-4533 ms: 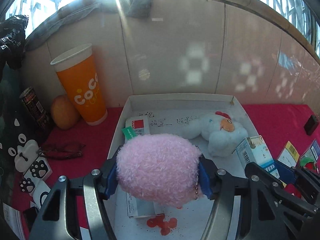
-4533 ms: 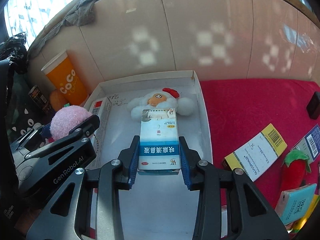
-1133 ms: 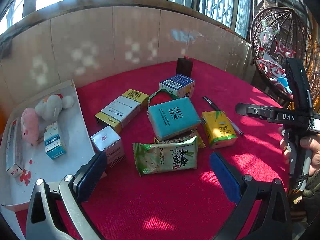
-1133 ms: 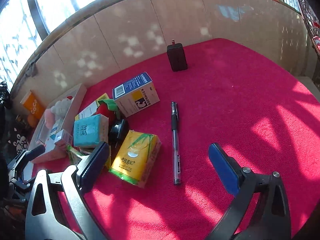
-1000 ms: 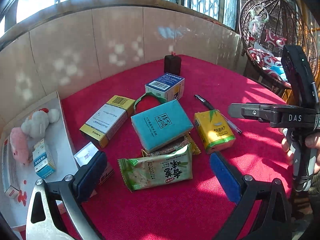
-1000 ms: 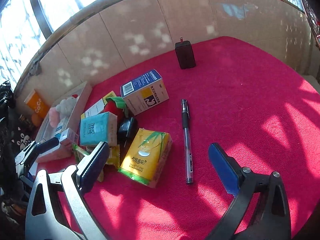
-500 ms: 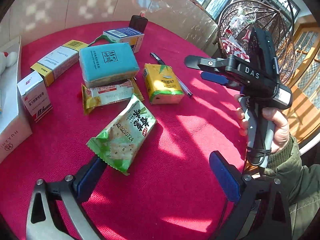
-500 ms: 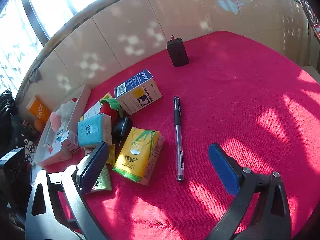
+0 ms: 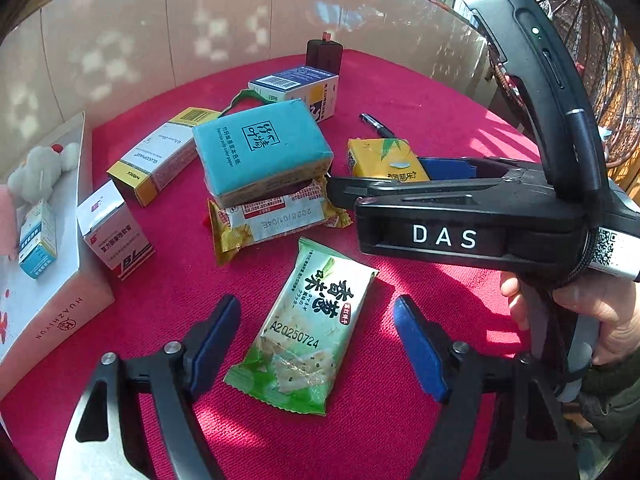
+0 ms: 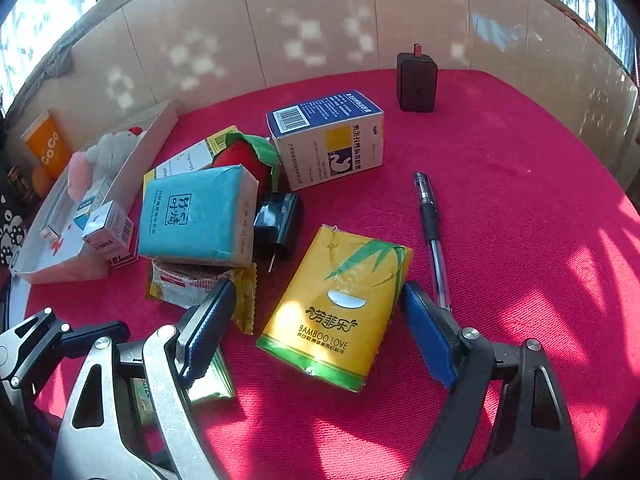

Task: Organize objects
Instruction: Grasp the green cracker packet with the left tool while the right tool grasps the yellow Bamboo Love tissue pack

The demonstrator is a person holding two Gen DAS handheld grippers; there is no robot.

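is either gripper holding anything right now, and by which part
Nothing is held yet. The left gripper straddles the green cracker packet and the right gripper straddles the yellow tissue pack; both have just been closing, pads not yet pressing.

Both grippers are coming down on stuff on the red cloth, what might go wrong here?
1. The left gripper, jaws just closing, straddles the green cracker packet; a hard squeeze could crush the crackers.
2. The right gripper, also closing, brackets the yellow tissue pack; its right finger sits close to the pen and may knock it.
3. The two grippers work close together and might collide.
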